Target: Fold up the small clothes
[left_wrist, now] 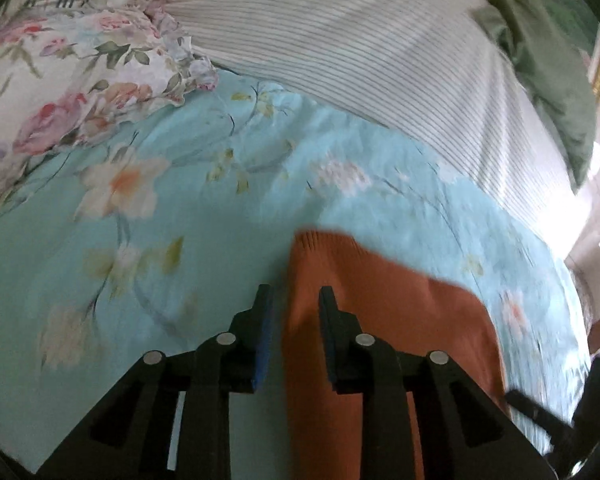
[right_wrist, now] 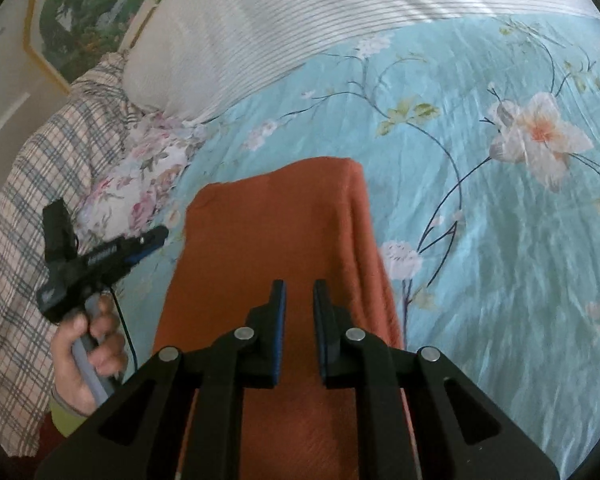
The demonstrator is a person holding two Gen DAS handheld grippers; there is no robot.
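Note:
An orange knit garment lies folded in a long strip on the light blue flowered bedsheet. It also shows in the left wrist view. My left gripper is open and empty, over the garment's left edge. My right gripper is open and empty, above the garment's middle. The left gripper also shows in the right wrist view, held by a hand at the garment's left side.
A white striped pillow lies at the head of the bed. A rose-print cloth and a plaid cloth lie to the left. A green cloth lies at the right. A framed picture hangs on the wall.

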